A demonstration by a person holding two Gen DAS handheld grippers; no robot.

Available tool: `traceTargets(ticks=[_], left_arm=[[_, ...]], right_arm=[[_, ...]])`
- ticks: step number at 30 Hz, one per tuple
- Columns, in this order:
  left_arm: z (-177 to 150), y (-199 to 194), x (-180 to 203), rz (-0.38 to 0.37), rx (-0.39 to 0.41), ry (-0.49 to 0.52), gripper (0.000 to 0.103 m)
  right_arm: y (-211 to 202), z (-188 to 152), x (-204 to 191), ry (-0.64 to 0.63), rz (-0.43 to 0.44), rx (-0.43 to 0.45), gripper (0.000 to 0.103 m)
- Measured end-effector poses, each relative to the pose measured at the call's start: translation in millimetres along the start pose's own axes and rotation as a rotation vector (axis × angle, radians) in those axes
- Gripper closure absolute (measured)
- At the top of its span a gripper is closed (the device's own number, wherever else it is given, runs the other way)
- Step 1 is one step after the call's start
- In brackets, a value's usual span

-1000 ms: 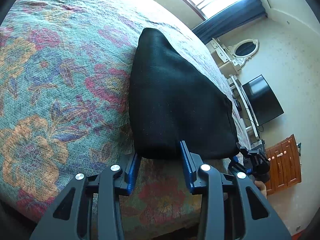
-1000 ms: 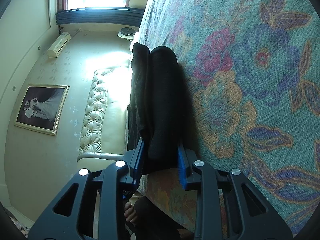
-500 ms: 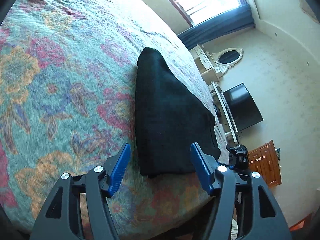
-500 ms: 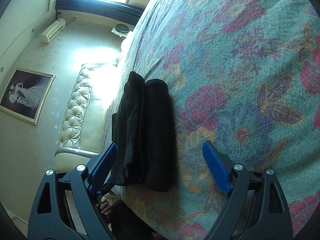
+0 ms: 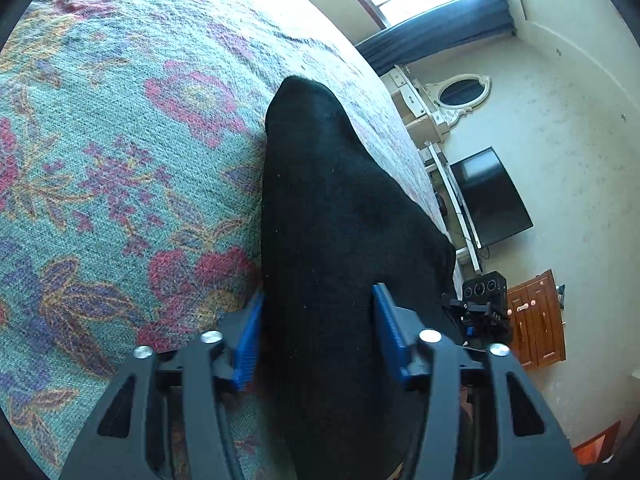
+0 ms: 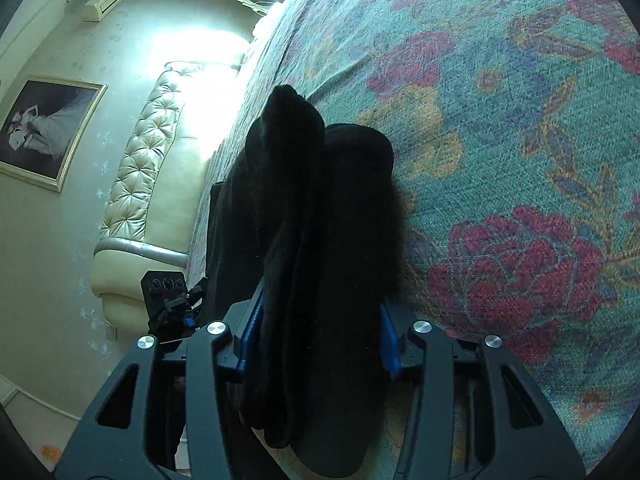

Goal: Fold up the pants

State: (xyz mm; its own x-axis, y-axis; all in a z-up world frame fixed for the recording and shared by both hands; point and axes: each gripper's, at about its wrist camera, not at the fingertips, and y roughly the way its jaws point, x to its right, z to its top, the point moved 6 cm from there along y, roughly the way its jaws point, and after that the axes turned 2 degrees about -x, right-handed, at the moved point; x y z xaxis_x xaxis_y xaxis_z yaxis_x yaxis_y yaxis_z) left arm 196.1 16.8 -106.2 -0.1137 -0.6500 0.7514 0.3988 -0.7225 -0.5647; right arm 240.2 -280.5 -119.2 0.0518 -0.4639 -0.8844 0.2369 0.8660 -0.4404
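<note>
Pants (image 5: 340, 216), black and folded into a thick soft bundle, lie at the near edge of the bed's teal floral woven bedspread (image 5: 120, 160), one end hanging past that edge. The left gripper (image 5: 316, 332), black with blue pads, has just been closing, and its jaws now clamp the bundle's near end from both sides. The right gripper (image 6: 316, 340), of the same build, has likewise just been closing and grips the layered folds at the other near corner, beside the cream tufted headboard (image 6: 148, 152).
</note>
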Motion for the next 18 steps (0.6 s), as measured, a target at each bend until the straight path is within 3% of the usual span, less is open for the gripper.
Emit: traceTargets(ticks=[2, 6, 11, 13, 16, 18], left_arm=[[-2.9, -0.6, 3.3, 0.002, 0.007, -0.002, 0.067], [-5.1, -9.8, 9.7, 0.005, 0.021, -0.020, 0.074], [-17.6, -21.9, 24.1, 0.004, 0.013, 0.022, 0.076], [-21.2, -21.1, 17.4, 0.016, 0.006, 0.038, 0.075], [-19.2, -20.9, 8.6, 0.010, 0.017, 0.014, 0.063], [-13.9, -30.2, -0.1, -0.011, 0.047, -0.025, 0.058]], right_arm=[[-2.6, -1.7, -0.8, 0.020, 0.047, 0.009, 0.069], [-15.3, -5.1, -5.4, 0.021, 0.099, 0.023, 0.074], [-23.1, -12.4, -5.4, -0.020, 0.052, -0.001, 0.075], [-21.5, -13.5, 3.1, -0.008, 0.015, -0.004, 0.067], [-25.6, -11.9, 2.3, -0.014, -0.001, 0.014, 0.052], [-38.1, -3.2, -0.1, -0.023, -0.007, 0.073, 0.027]])
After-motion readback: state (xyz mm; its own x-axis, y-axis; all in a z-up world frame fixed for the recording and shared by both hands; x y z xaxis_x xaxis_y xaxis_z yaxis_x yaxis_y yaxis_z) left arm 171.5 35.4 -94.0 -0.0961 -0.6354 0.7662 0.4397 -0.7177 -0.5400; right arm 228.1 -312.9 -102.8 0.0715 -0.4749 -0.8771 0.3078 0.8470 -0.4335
